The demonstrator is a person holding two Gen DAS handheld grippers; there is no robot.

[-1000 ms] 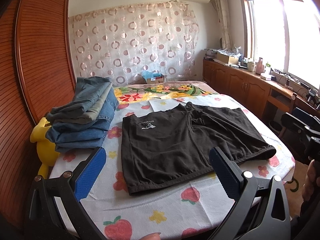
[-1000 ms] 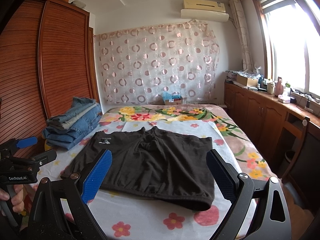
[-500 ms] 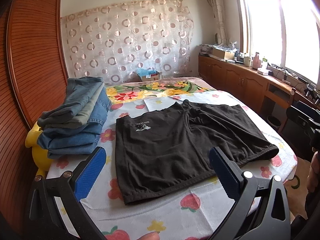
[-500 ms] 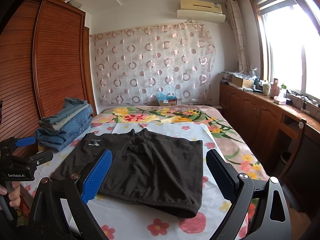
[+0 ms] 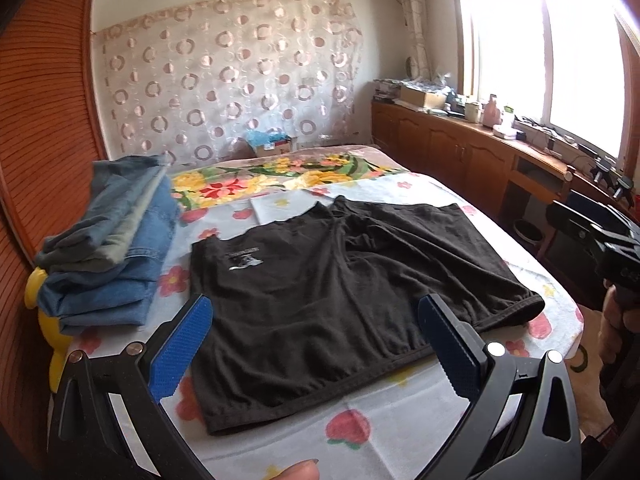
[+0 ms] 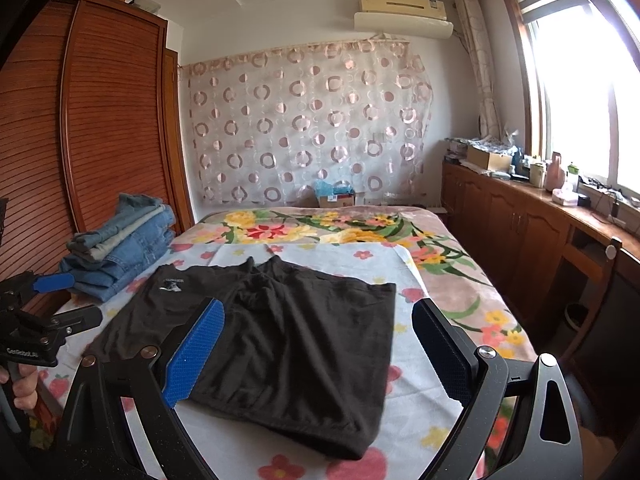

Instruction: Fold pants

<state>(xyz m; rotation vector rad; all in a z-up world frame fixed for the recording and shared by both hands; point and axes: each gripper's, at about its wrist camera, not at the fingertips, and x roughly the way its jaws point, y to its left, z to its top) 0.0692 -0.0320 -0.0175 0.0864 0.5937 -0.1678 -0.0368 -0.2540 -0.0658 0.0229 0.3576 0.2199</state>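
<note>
Left of the black shorts [image 5: 344,292] lying flat on the bed [image 5: 360,436] sits a jeans stack [image 5: 116,236], while left gripper [image 5: 316,344] and right gripper [image 6: 318,352] hover before the shorts, fingers wide, empty.

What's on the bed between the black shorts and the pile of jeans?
Nothing: in the left wrist view only bare flowery sheet separates the black shorts from the jeans pile.

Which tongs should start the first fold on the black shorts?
Probably the left tongs: open, facing the black shorts near their waistband corner. The right tongs, also open, face the other end.
</note>
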